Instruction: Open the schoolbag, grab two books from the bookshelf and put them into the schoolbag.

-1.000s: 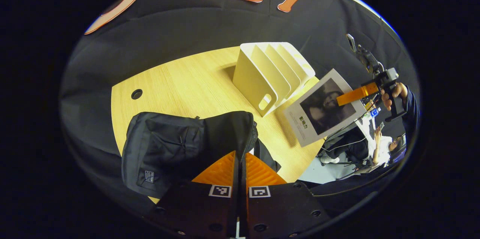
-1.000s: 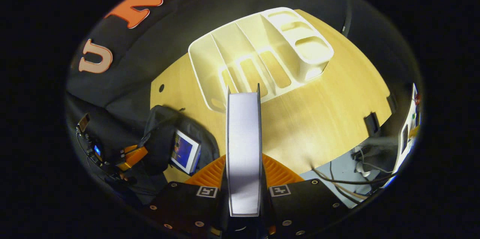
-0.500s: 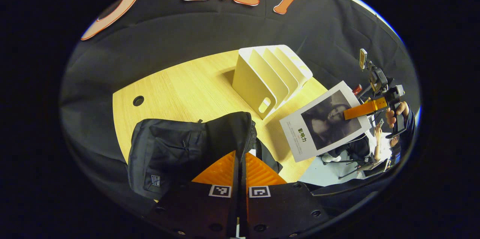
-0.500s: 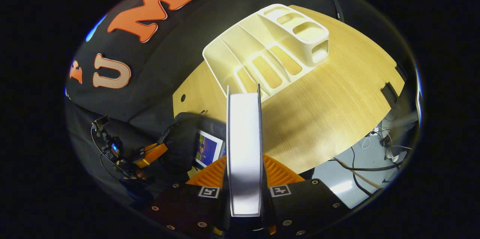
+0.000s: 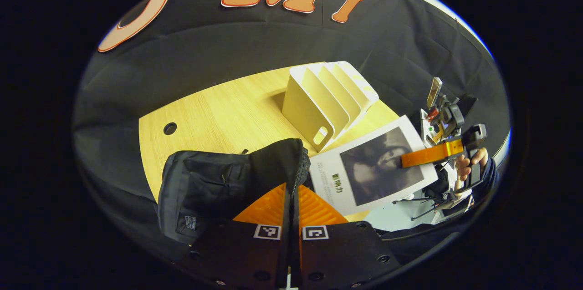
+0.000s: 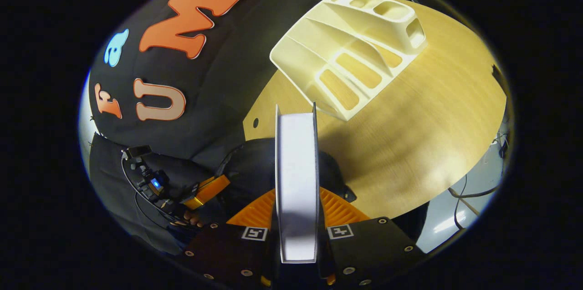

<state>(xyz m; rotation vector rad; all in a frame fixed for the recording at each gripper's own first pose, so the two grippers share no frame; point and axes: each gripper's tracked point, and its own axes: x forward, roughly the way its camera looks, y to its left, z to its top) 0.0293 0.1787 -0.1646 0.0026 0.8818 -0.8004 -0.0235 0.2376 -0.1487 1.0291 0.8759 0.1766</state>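
The black schoolbag (image 5: 214,185) lies on the wooden table (image 5: 227,112). My left gripper (image 5: 291,187) is shut on its zipper edge and holds the flap up. The white bookshelf (image 5: 328,99) stands behind it with bare slots. To the right, a book with a grey portrait cover (image 5: 369,169) hangs tilted above the table, its corner next to the bag's opening, with the right gripper (image 5: 426,155) shut on it. In the right gripper view the book (image 6: 296,167) stands edge-on between my fingers, over the schoolbag (image 6: 253,167), with the left gripper (image 6: 207,192) beside it and the bookshelf (image 6: 350,58) beyond.
A cable hole (image 5: 170,128) sits in the table at the far left. A person's hand (image 5: 469,167) holds the right gripper past the table's right edge. Equipment on a stand (image 5: 444,114) is behind it. Cables (image 6: 469,192) lie on the floor.
The right gripper has carried the book away from the bookshelf, down and toward the schoolbag, until its corner reaches the opening. The left gripper has kept its hold on the bag's edge.
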